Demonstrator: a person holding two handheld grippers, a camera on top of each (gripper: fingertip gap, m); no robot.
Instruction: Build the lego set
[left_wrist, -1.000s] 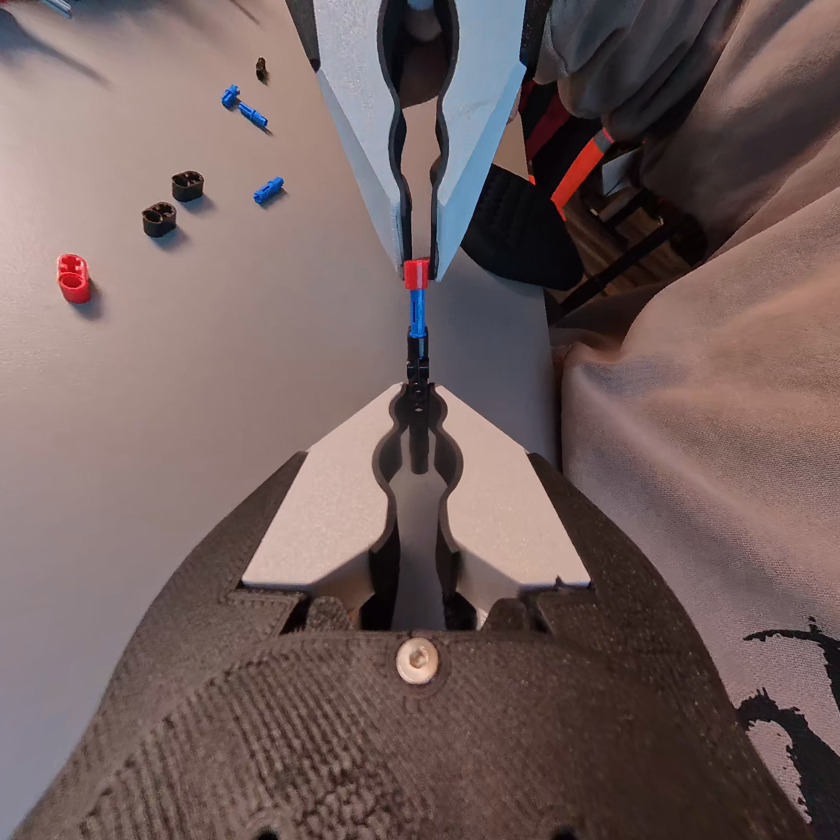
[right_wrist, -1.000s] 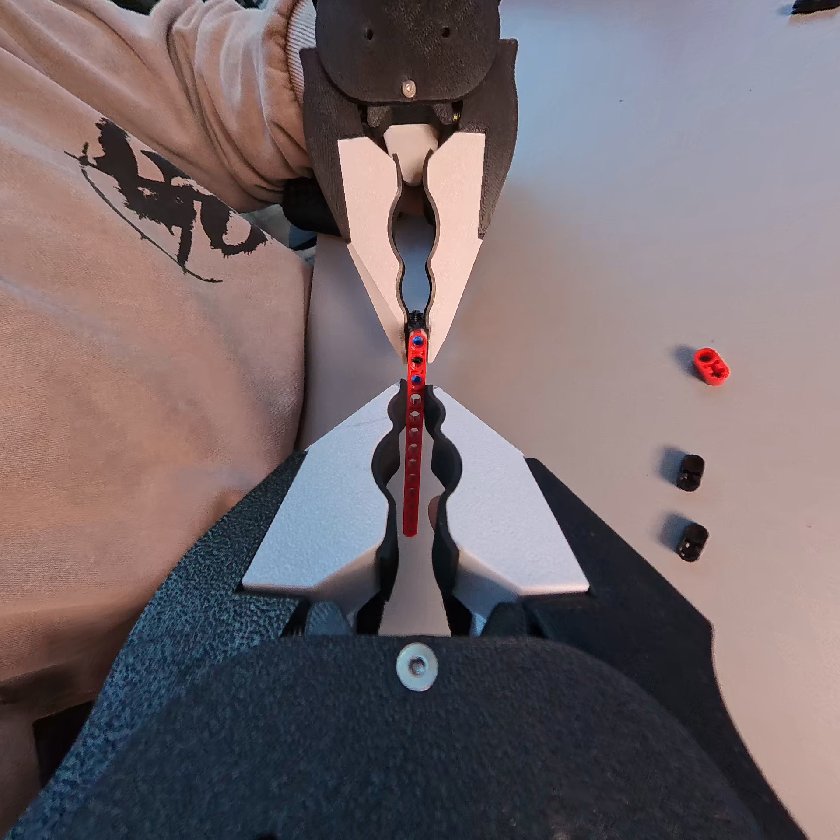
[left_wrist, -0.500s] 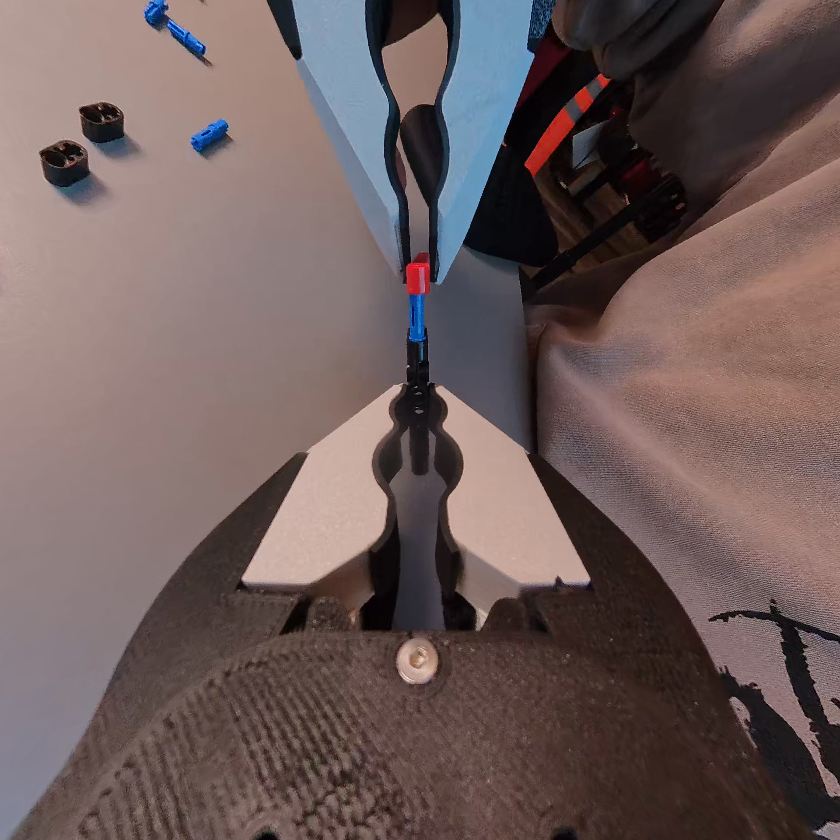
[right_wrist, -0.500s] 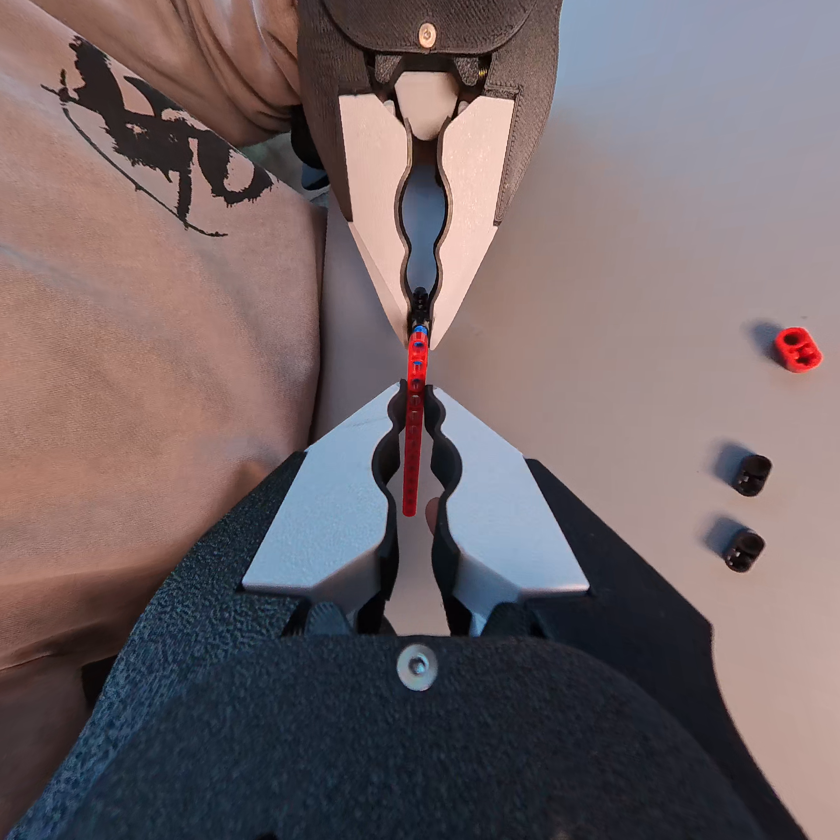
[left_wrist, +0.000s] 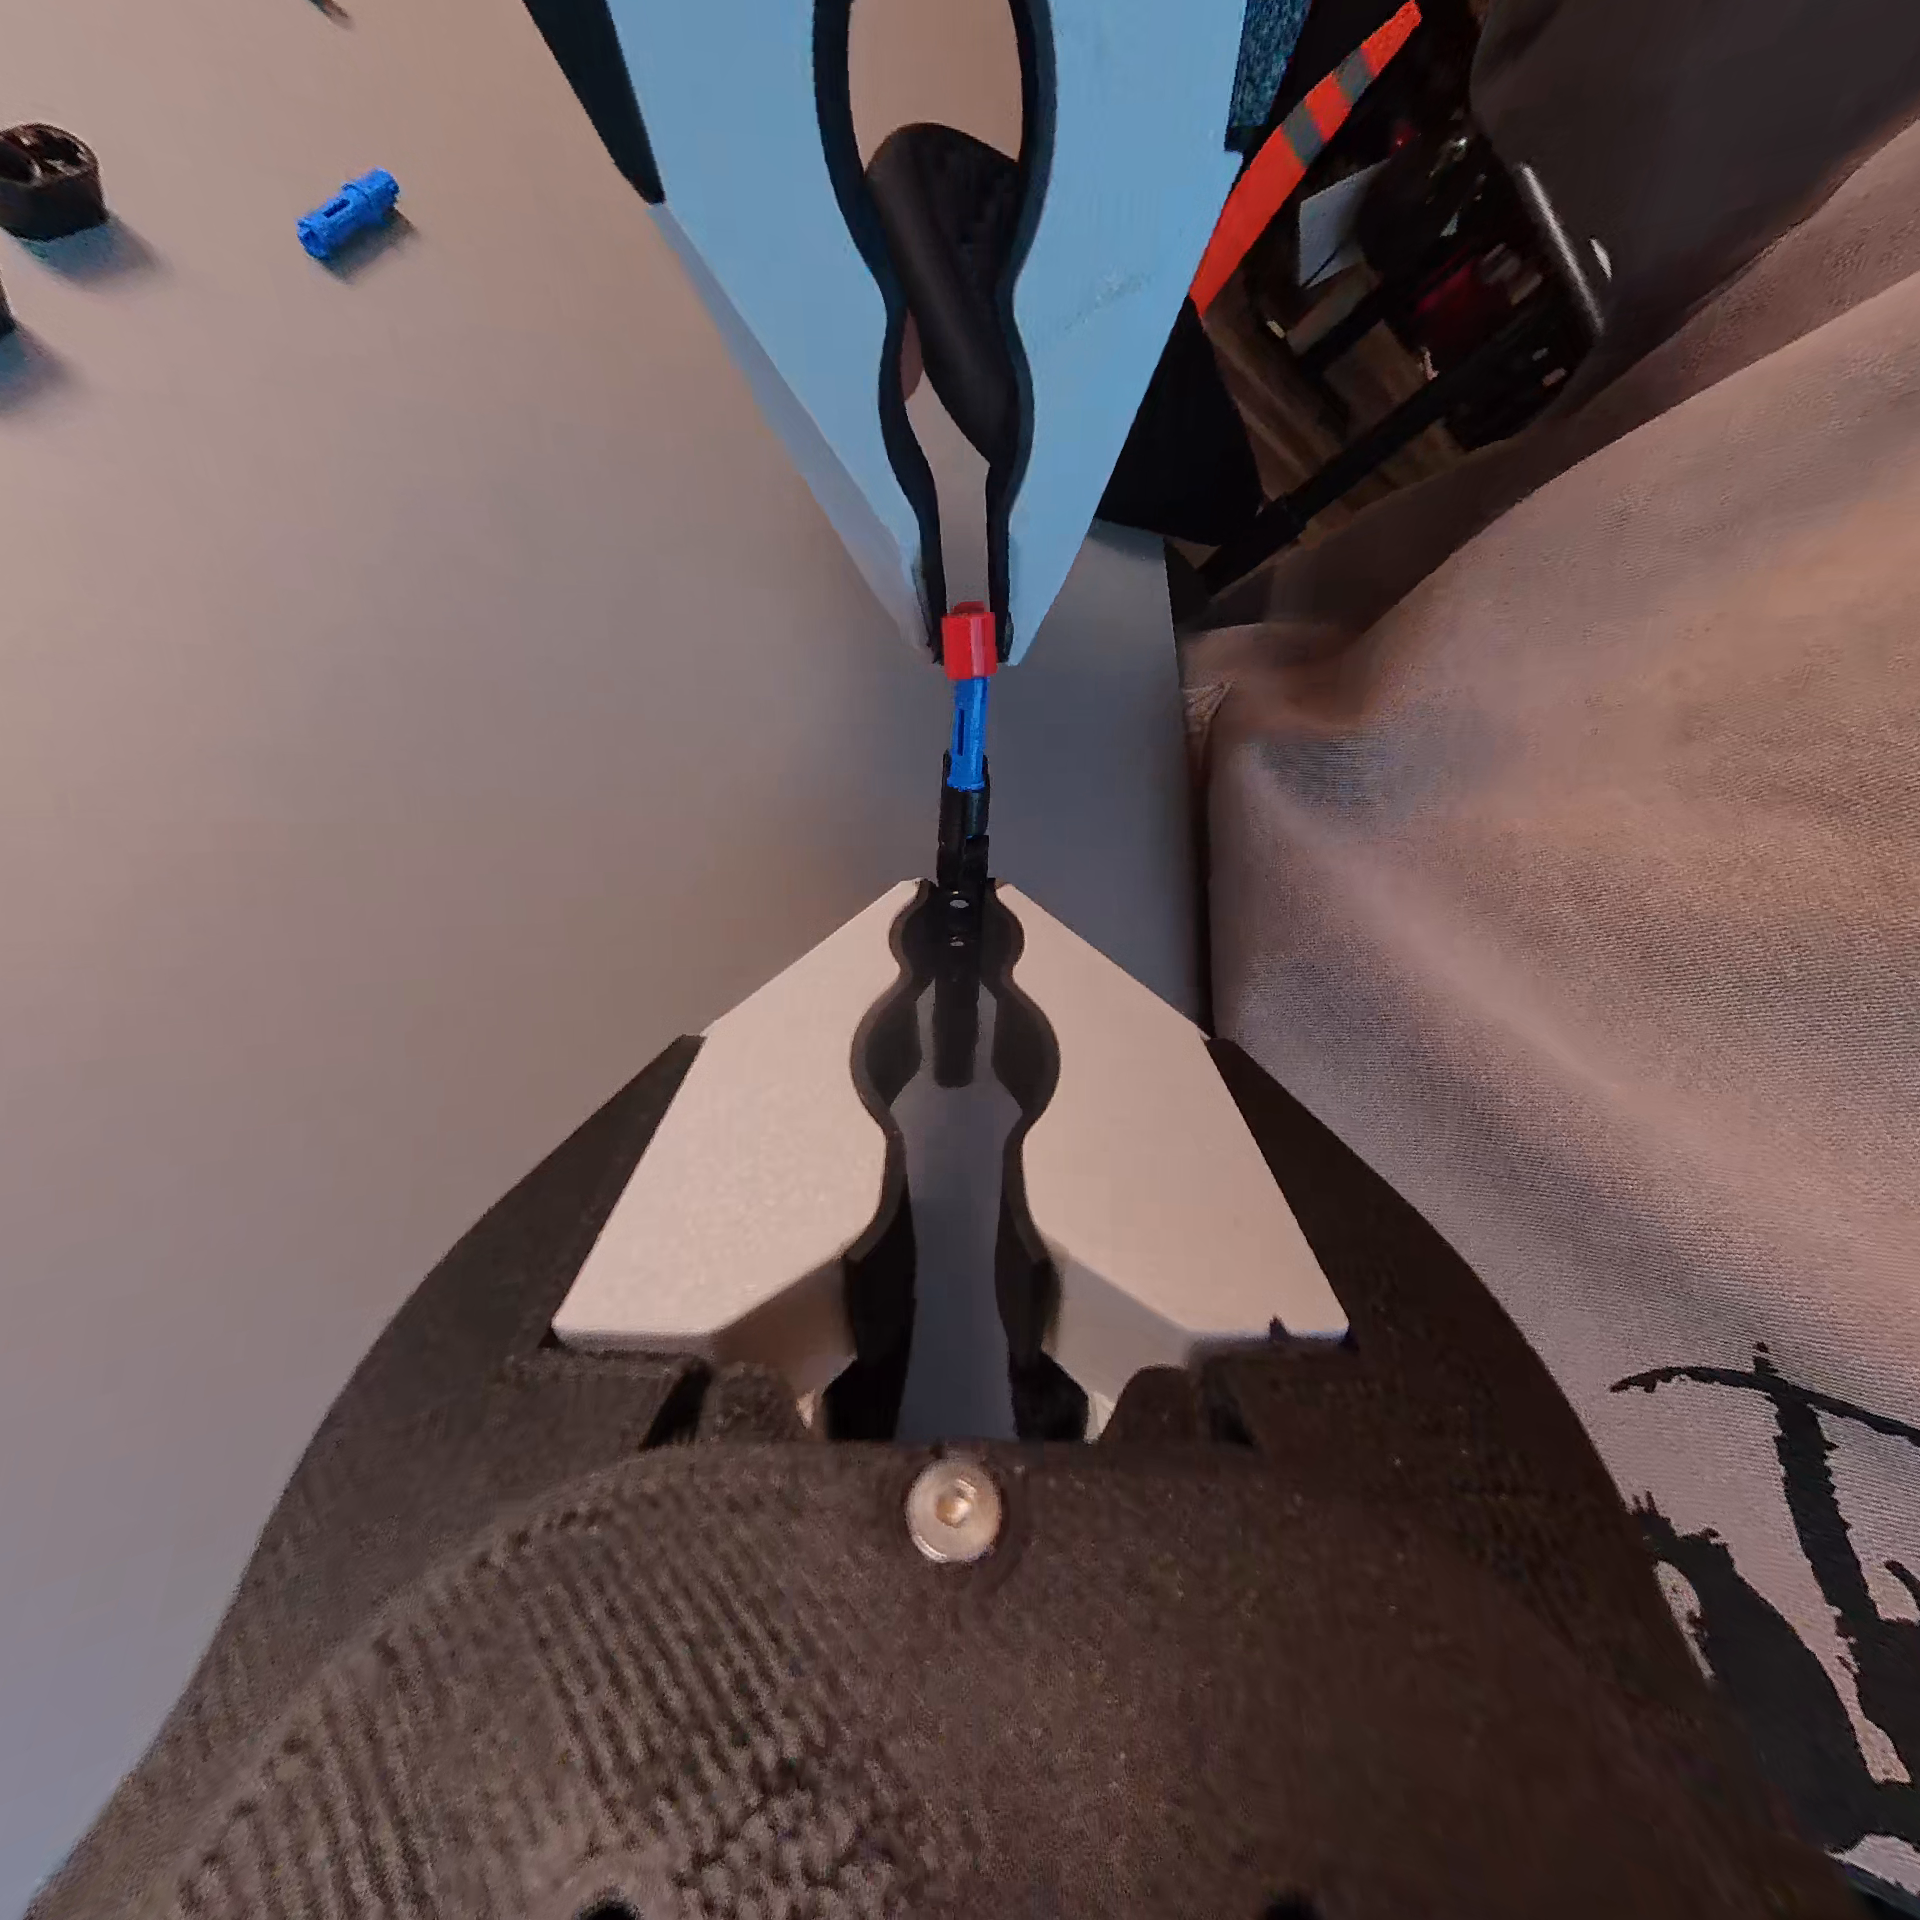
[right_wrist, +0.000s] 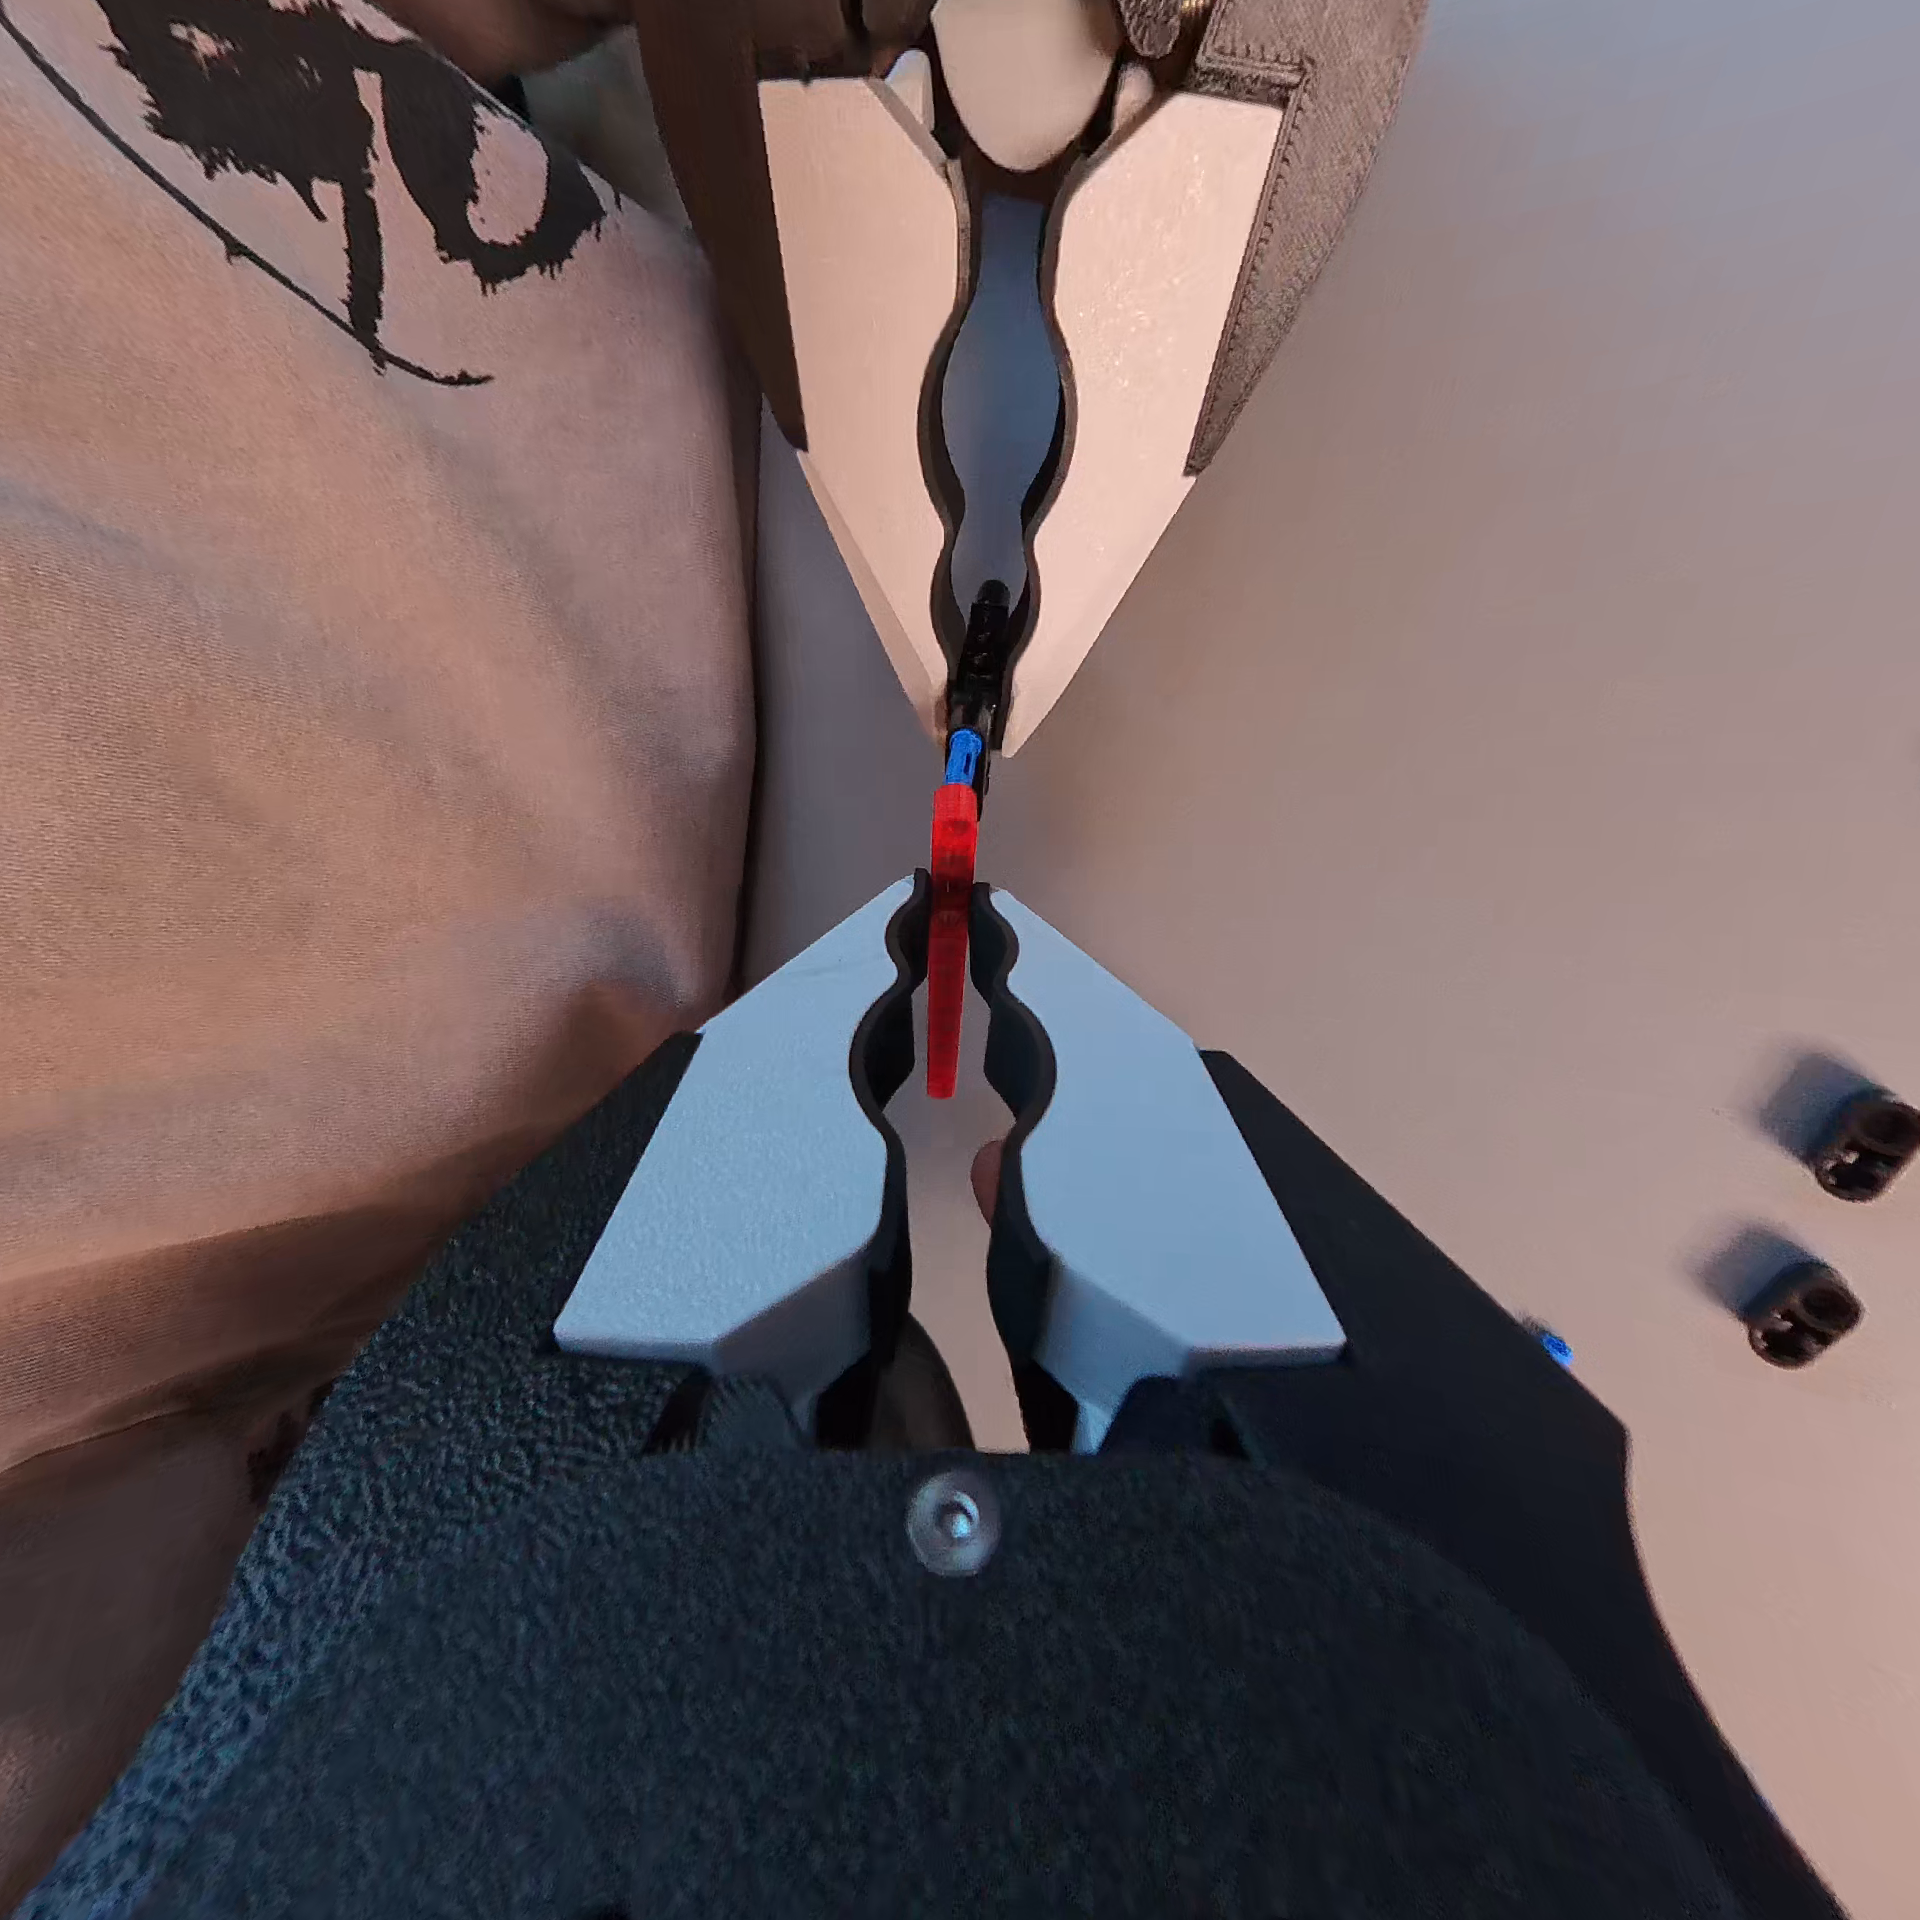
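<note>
Starting at the upper left of the left wrist view, a loose black connector (left_wrist: 47, 192) and a loose blue pin (left_wrist: 348, 213) lie unused on the grey table (left_wrist: 416, 727). At frame centre the left gripper (left_wrist: 958, 894) is pinched on a black beam (left_wrist: 958, 935), which carries a blue pin (left_wrist: 968, 732) pointing up the frame into the end of a red beam (left_wrist: 968, 644). The right gripper (right_wrist: 951, 894) is clamped on that red beam (right_wrist: 951, 935), seen edge-on at the middle of the right wrist view. At the right edge two more black connectors (right_wrist: 1803, 1314) wait on the table.

I judge the build to be early: one joint is being mated and several parts remain loose.

Compared with a second ago, both cameras sit closer to the joint, the loose parts have slid toward the frame edges, and the small red connector has left both views. The red beam has turned from showing its holes to edge-on.
</note>
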